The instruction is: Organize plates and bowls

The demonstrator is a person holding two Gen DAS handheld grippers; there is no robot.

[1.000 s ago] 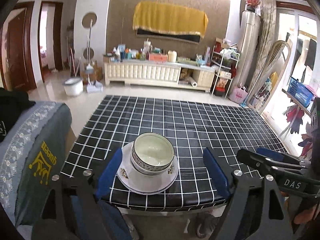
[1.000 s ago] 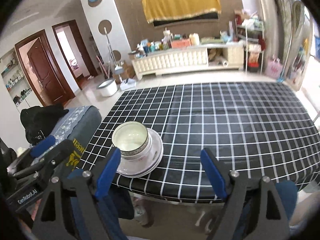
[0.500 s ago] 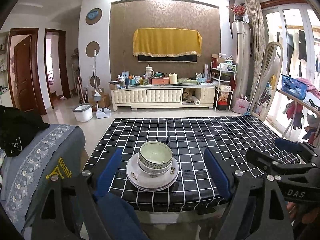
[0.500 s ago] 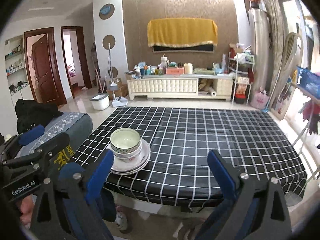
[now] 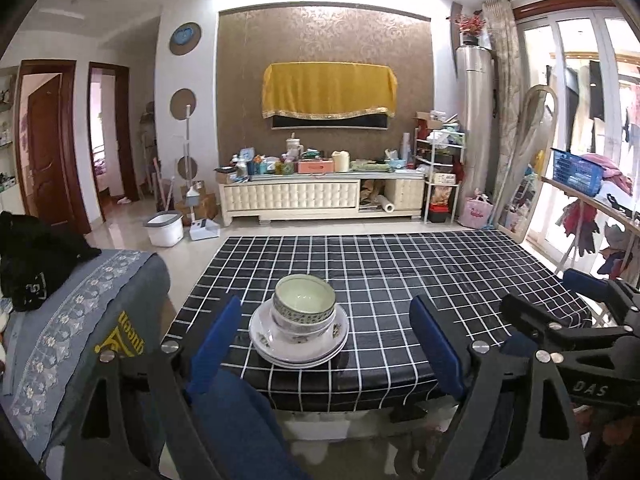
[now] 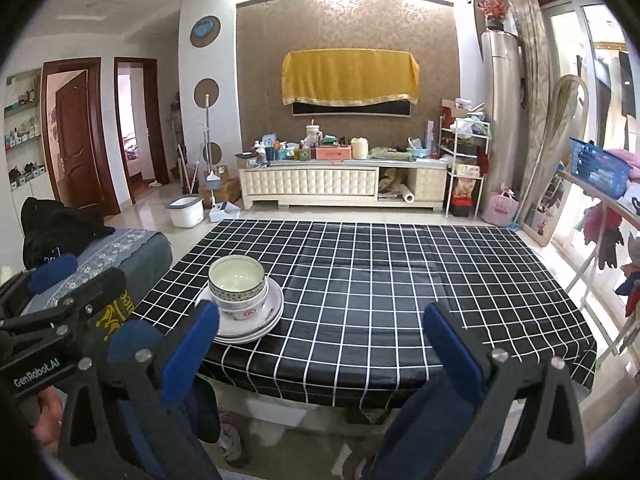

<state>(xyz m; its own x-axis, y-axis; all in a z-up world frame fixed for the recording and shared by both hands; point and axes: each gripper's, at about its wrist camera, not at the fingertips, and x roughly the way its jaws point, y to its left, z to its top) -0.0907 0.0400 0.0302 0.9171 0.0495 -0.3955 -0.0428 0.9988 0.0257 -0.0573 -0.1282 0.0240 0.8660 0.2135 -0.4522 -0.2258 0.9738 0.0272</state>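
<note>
Bright daylight floods in from the glass doors (image 5: pixel 576 120) on the right; sharp focus, strong fisheye bending, dark corners.

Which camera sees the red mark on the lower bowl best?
The right wrist view: the lower bowl shows its red mark facing that camera. In the left wrist view the same bowl shows only faint patterned side, no red mark visible.

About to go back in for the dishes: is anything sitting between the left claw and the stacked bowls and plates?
Nothing visible. The left claw stands open and empty, and only bare checked tablecloth lies before the bowls stacked on the plates.
</note>
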